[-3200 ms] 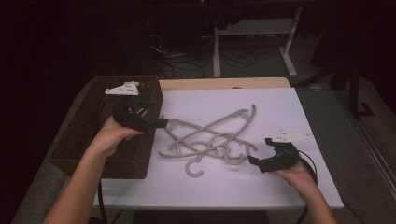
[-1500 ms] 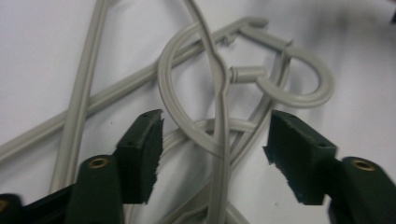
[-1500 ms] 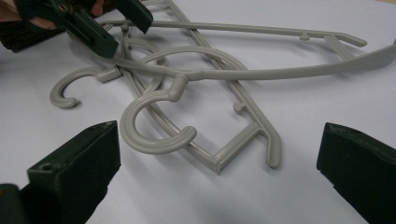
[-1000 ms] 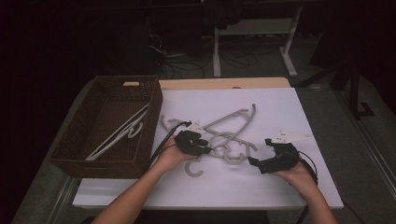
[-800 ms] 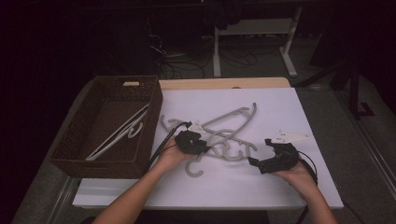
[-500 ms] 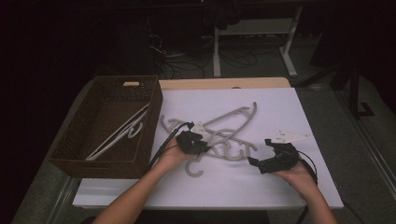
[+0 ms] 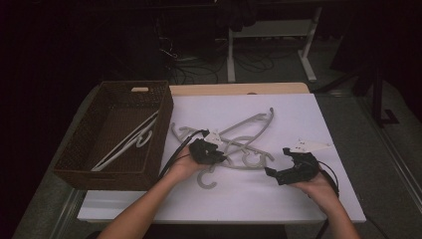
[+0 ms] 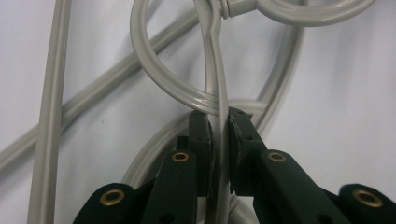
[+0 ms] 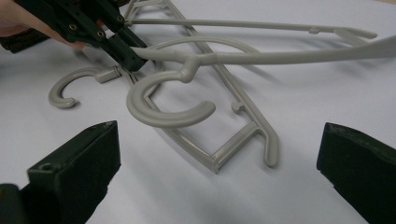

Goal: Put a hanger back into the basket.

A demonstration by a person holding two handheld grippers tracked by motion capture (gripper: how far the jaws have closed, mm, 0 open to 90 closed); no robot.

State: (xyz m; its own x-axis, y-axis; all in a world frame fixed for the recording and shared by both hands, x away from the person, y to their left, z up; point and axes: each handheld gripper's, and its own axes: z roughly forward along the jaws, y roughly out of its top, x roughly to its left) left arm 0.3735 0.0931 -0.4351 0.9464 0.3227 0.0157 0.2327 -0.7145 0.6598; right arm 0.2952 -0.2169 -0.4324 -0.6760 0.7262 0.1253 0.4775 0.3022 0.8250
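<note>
Several grey plastic hangers [image 7: 242,144] lie tangled in the middle of the white table [image 7: 303,117]. My left gripper [image 7: 221,158] sits at the pile's left side. In the left gripper view my left gripper [image 8: 219,133] is shut on a thin bar of one grey hanger [image 8: 216,70], just below a hook loop. My right gripper [image 7: 269,173] rests on the table to the right of the pile, pointing at it. Its jaws [image 9: 218,154] stand wide open with nothing between them; a hanger hook [image 9: 166,109] lies ahead of them, and the left gripper [image 9: 125,46] shows beyond.
A brown wicker basket [image 7: 163,132] stands at the table's left edge with a white hanger [image 7: 129,143] lying inside. Desk legs and cables [image 7: 234,55] are on the dark floor behind the table. A hook [image 7: 205,179] lies near the left hand.
My left gripper came away from the basket, leaving a hanger inside, moved right to the pile and shut on a hanger bar. The right gripper has stayed put.
</note>
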